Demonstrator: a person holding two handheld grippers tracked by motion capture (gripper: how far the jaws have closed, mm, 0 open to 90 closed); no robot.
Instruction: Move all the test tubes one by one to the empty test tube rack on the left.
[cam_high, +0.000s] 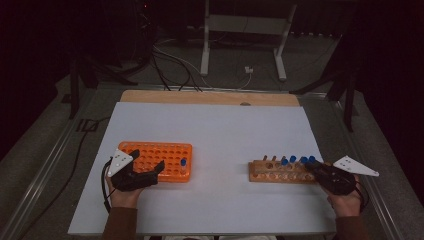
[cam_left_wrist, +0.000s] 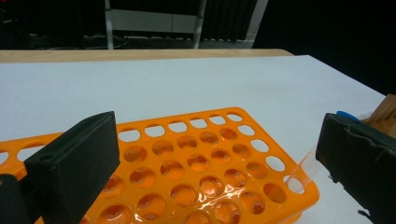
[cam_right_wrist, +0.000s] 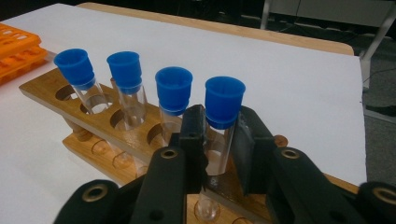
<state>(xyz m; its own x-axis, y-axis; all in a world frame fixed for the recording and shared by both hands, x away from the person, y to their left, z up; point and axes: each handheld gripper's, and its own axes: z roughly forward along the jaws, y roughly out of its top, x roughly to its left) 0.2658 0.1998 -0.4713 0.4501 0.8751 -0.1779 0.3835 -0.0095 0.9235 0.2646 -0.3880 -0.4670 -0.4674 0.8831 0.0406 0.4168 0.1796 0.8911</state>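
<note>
In the right gripper view, a wooden rack (cam_right_wrist: 46, 91) holds a row of clear tubes with blue caps. My right gripper (cam_right_wrist: 219, 140) is shut on the nearest tube (cam_right_wrist: 224, 100), its pads pressing the glass just below the cap while the tube still stands in its hole. In the high view this gripper (cam_high: 312, 167) sits at the right end of the wooden rack (cam_high: 265, 175). My left gripper (cam_left_wrist: 217, 163) stands open over the near edge of an orange rack (cam_left_wrist: 187, 158). One clear blue-capped tube (cam_left_wrist: 303, 168) stands in it beside the right-hand jaw, untouched.
The orange rack (cam_high: 150, 152) lies at the left of the white table sheet (cam_high: 220, 130), the wooden rack at the right, with bare sheet between them. A wooden strip (cam_high: 210, 97) edges the far side. Cables and a metal stand (cam_high: 245, 25) lie on the floor beyond.
</note>
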